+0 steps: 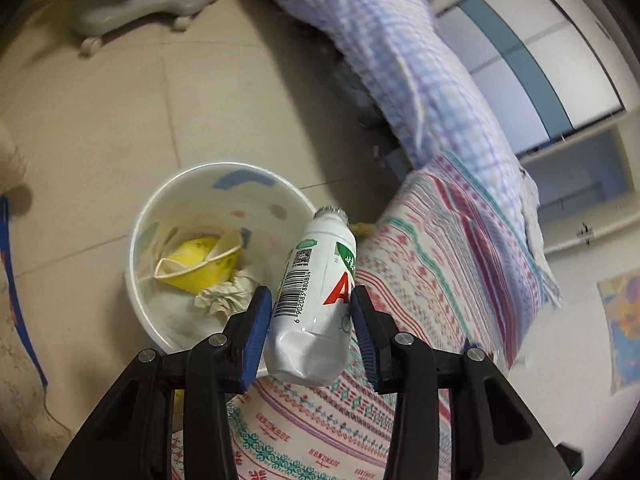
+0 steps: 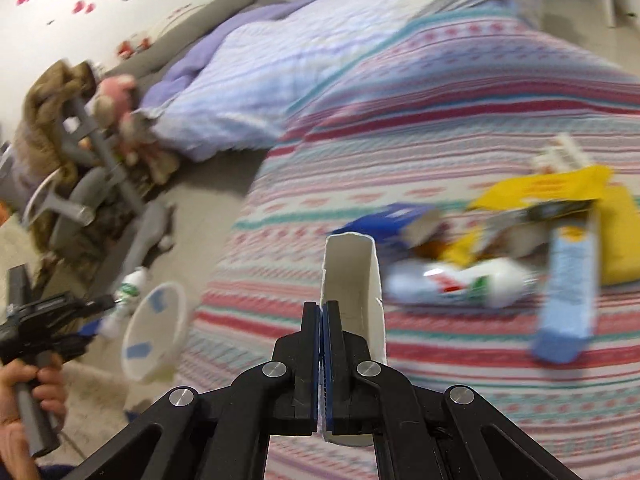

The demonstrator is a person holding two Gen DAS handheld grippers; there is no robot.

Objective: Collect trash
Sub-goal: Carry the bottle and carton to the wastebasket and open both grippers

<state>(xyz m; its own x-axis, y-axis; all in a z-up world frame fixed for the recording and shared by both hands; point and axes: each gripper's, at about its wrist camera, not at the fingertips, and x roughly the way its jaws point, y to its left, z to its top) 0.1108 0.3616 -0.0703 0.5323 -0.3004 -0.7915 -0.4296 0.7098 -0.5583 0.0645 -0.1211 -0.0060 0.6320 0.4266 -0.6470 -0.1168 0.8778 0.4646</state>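
My left gripper is shut on a white plastic bottle with a barcode and red letter, held over the bed edge beside the white trash bin. The bin holds a yellow wrapper and crumpled tissue. My right gripper is shut on the wall of a white carton, above the striped bedspread. More trash lies on the bed: a white bottle, a yellow package, a light blue box. The left gripper and bin show in the right wrist view.
The bin stands on a tiled floor next to the bed. A purple checked duvet lies further along the bed. A grey wheeled chair base stands beyond. Stuffed toys and a coat pile sit at the far left.
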